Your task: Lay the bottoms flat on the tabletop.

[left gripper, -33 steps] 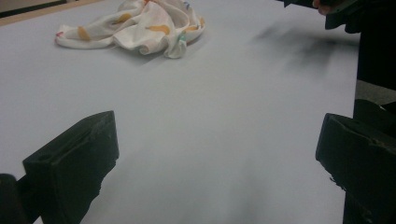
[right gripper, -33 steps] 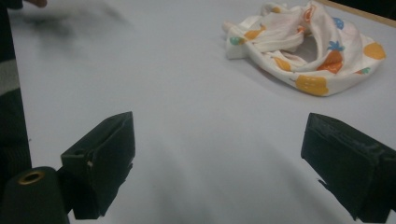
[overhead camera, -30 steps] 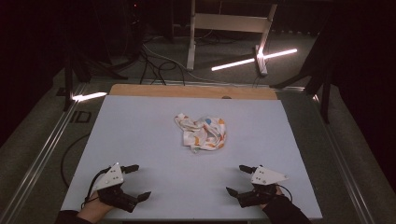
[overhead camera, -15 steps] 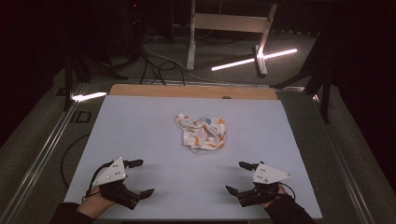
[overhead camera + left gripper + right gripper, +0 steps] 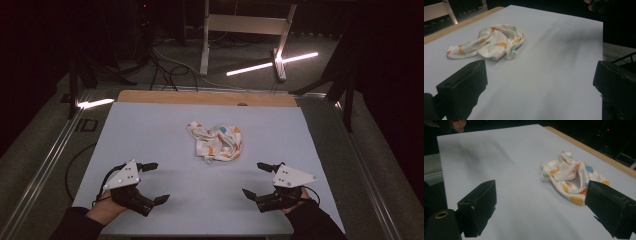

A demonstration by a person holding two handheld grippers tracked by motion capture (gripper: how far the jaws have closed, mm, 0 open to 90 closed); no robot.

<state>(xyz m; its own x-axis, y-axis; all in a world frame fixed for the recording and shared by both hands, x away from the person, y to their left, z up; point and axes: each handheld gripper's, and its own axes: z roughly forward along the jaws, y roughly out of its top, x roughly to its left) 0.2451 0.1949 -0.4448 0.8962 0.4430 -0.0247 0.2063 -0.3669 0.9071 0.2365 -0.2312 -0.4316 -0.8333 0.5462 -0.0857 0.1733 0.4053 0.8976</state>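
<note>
Where it lies crumpled, the patterned cloth (image 5: 216, 143) stretches mostly sideways across the table (image 5: 150, 125).

The high view looks forward and down from above the person's side, taking in the whole pale table (image 5: 165, 130) from far. The left gripper view sits low near the table's surface and looks across it between its own wide-apart jaws; the right gripper view does the same from the other side. All three views share the crumpled cloth (image 5: 216, 142) (image 5: 487, 41) (image 5: 571, 177) at the table's middle.
</note>
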